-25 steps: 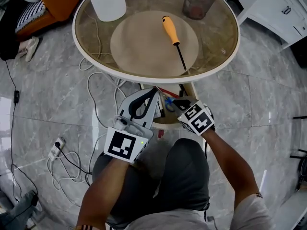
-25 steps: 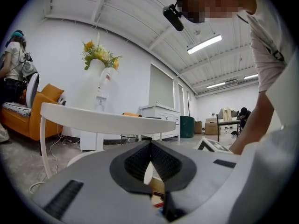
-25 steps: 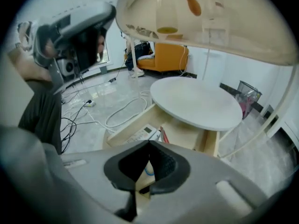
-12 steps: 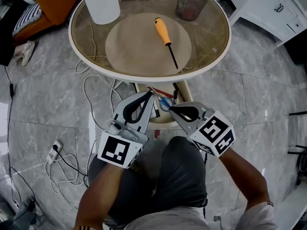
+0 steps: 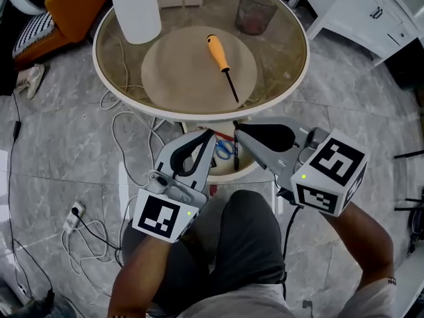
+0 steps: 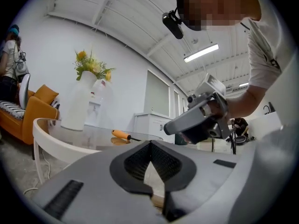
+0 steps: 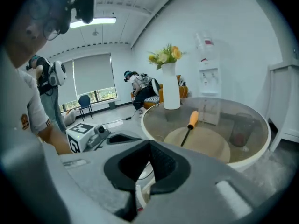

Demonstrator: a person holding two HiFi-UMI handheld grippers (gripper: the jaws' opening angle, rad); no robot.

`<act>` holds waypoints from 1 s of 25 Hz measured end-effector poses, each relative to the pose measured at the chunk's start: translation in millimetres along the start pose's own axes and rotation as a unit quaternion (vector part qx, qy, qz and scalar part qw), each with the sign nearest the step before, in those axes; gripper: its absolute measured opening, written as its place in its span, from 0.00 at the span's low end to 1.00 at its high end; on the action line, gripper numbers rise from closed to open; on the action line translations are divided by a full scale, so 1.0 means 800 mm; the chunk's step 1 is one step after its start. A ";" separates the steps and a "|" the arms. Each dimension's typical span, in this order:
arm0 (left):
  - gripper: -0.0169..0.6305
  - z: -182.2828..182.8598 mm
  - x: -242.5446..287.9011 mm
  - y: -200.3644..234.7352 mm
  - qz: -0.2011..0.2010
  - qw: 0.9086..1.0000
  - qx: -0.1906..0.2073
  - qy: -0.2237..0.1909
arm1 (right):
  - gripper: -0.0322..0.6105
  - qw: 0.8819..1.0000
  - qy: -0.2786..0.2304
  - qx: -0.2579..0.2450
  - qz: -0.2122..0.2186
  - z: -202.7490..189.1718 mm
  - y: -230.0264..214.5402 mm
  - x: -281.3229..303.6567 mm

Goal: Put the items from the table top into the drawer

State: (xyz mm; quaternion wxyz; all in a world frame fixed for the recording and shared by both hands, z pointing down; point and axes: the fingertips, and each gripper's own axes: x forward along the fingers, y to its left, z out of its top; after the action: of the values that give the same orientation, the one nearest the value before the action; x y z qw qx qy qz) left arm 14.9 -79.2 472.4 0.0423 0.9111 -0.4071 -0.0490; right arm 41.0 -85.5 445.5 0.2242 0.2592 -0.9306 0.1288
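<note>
Both grippers are empty. The left gripper sits at lower centre-left of the head view with its jaws together at the tips. Its own view shows the same: pads meet and nothing is between them. The right gripper is at centre-right, tips just beside the left one's. Its jaws are also closed on nothing, and the right gripper view confirms it. Both tips hang below the near rim of the round glass table, over the open drawer.

The screwdriver has an orange handle and a dark shaft. It lies flat on the tabletop, upper centre of the frame, over the round beige disc. The handle points toward the top of the frame and the tip toward the near rim. It is well apart from both grippers.

The drawer already holds blue-handled scissors and what look like pens; I can't make out more.

Also on the table are a white vase at upper left and a tinted cup at top centre-right. Cables and a power strip lie on the floor at left.
</note>
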 end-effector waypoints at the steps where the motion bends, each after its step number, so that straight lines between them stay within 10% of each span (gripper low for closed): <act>1: 0.03 0.005 0.002 0.000 -0.002 1.000 -0.002 0.000 | 0.05 1.000 0.000 0.002 -0.007 0.009 -0.009 0.000; 25: 0.03 0.067 0.011 0.021 -0.016 1.000 0.007 -0.023 | 0.27 0.983 0.124 0.050 -0.127 0.035 -0.138 0.089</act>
State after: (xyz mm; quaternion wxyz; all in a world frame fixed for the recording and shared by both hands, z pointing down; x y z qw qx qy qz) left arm 1.9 -98.5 420.7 0.0259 0.9164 -0.3934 -0.0682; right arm 36.2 -218.1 469.5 0.3394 0.3685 -0.8472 0.1769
